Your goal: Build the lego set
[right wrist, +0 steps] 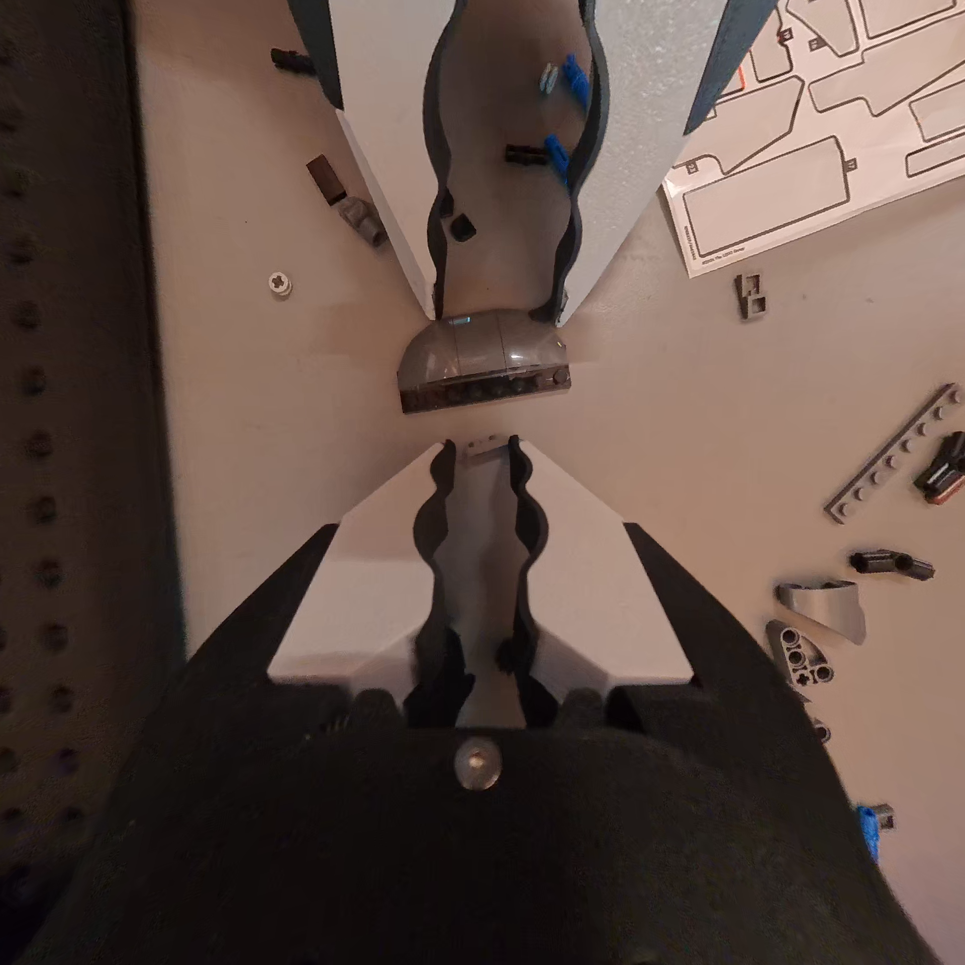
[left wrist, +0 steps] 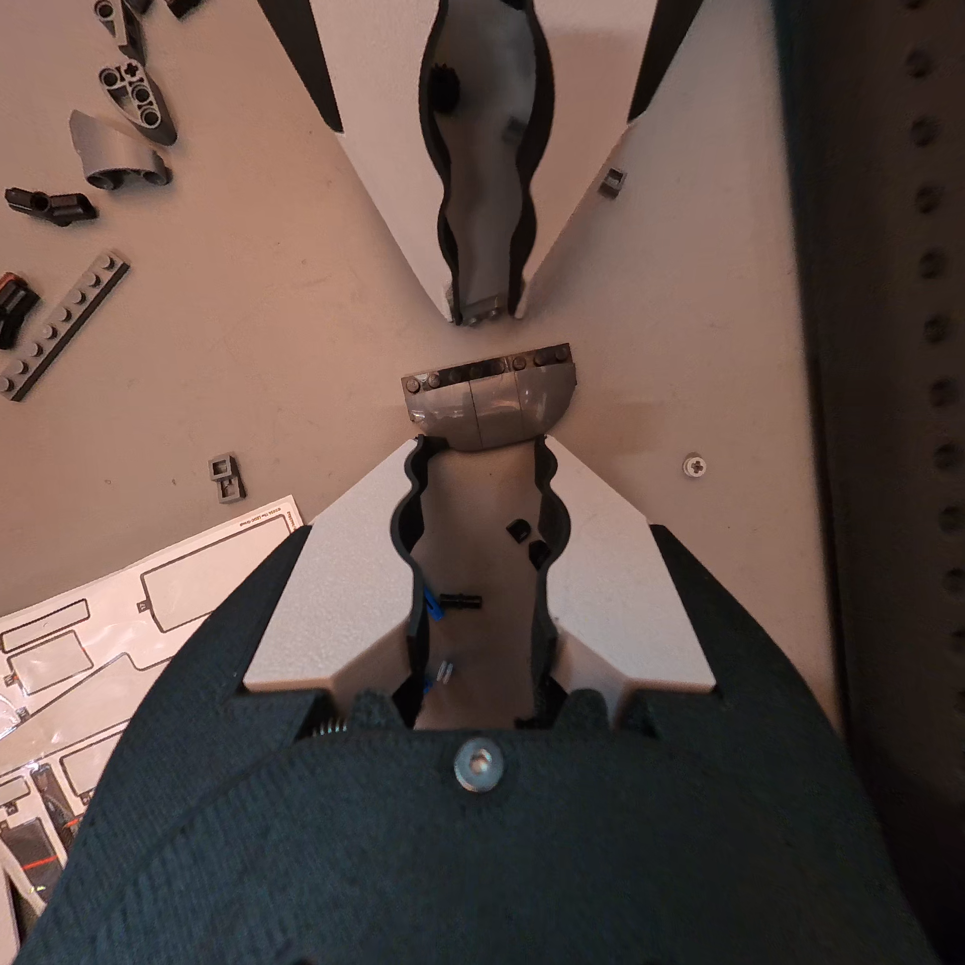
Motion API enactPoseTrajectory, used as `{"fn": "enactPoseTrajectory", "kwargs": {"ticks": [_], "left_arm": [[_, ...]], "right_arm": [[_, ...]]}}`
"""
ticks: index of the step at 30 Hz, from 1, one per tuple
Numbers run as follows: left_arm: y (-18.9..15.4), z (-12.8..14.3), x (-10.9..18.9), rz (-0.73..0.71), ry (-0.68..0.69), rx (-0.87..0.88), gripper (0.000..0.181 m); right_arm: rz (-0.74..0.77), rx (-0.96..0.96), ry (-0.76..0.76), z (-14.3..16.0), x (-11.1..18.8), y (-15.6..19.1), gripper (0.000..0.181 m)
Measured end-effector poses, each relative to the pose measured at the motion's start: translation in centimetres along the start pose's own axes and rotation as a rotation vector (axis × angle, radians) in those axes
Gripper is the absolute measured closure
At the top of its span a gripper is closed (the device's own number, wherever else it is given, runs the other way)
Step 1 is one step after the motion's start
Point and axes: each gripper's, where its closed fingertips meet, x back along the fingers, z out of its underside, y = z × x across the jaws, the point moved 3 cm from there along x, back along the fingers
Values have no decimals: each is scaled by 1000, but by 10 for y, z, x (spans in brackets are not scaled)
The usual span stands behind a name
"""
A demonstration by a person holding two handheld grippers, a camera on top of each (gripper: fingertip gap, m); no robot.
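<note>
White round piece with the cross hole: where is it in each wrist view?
Left wrist view: white round piece lies right of centre, on the table beside the left tongs' tip.
Right wrist view: it lies left of centre, above the middle.
Shared landmark: the grey curved assembly at centre.

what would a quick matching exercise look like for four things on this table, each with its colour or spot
Column 1
1. curved assembly
2. long studded plate
3. sticker sheet
4. small round piece

Column 2
A. white with black outlines, at the table's edge of the left wrist view
B. pale, alone near the dark perforated panel
C. smoky grey, at the tips of the left gripper
D. grey, lying diagonally among loose parts

Pairs: 1-C, 2-D, 3-A, 4-B
</note>
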Motion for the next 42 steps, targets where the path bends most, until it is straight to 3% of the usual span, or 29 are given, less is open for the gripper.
{"fn": "enactPoseTrajectory", "kwargs": {"ticks": [7, 12, 16, 24, 32, 42], "left_arm": [[0, 0, 0, 1, 1, 1, 142], [3, 2, 5, -10, -5, 22, 138], [8, -12, 20, -3, -124, 89, 140], [-2, -48, 52, 160, -436, 161, 151], [-7, -67, 78, 303, -657, 207, 156], [-8, -73, 88, 376, -743, 241, 172]], "right_arm": [[10, 4, -11, -2, 1, -1, 167], [12, 1, -140, -18, 14, -3, 167], [34, 3, -311, -36, 34, -7, 167], [70, 67, -584, -62, 70, -5, 167], [48, 109, -668, -67, 82, 3, 167], [102, 154, -728, -69, 96, 4, 167]]}}
